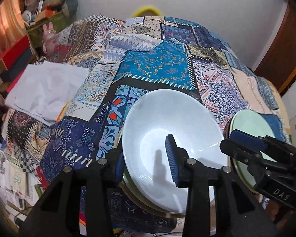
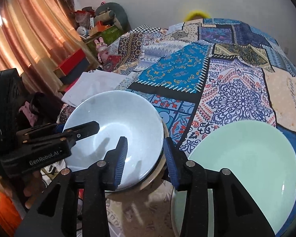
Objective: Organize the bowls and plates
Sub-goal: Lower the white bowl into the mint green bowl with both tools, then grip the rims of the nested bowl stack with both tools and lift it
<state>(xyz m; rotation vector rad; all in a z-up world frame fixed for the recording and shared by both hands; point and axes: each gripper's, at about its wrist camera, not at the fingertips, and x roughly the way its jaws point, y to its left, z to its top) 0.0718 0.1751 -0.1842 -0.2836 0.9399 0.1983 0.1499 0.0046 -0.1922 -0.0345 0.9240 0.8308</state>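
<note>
Left wrist view: the left gripper [image 1: 146,156] straddled the rim of the pale blue round ceramic bowl [image 1: 167,134], jaws released, atop stacked dishes on the patchwork cloth [image 1: 157,67].

Right wrist view: the right gripper [image 2: 146,154] hung with jaws released between the bowl and the mint-green round plate [image 2: 246,158].

Left gripper [image 1: 146,154] jaws straddle white bowl [image 1: 167,134] rim; right gripper [image 1: 246,144] over green plate [image 1: 250,124].
</note>
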